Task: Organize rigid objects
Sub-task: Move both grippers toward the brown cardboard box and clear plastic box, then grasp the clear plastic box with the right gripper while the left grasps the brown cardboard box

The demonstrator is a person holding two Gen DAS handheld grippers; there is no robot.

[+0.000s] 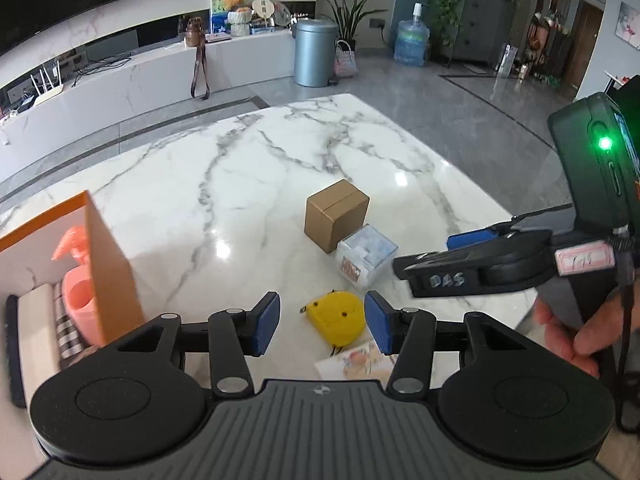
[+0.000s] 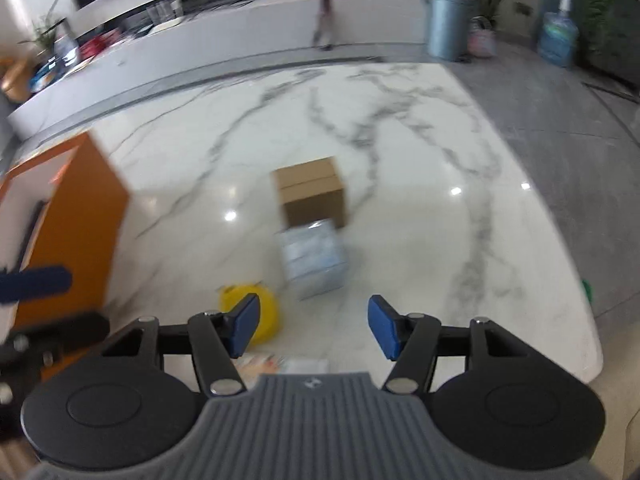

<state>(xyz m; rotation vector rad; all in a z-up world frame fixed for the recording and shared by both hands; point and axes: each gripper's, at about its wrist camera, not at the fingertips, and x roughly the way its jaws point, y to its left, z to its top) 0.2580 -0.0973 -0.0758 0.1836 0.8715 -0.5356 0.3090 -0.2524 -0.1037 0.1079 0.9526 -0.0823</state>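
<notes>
Left wrist view shows you a white grey-veined marble table (image 1: 240, 168) in a living room. At far left, the open orange cardboard box (image 1: 108, 264) holds a pink plastic spray bottle (image 1: 78, 280), its other contents cut off. Your left gripper (image 1: 322, 320) gapes over the yellow tape measure (image 1: 336, 316); the right gripper (image 2: 314, 326) is parted, empty.

1. Left wrist view: looks forward and steeply down over the marble table (image 1: 248, 168), close above it.
2. Right wrist view: same downward tilt, blurred.
3. Both share the cardboard box (image 1: 335, 214) (image 2: 313, 192), clear cube (image 1: 367, 258) (image 2: 314, 258), yellow tape measure (image 1: 335, 317) (image 2: 267, 312), orange box (image 1: 110, 264) (image 2: 76, 220).
</notes>
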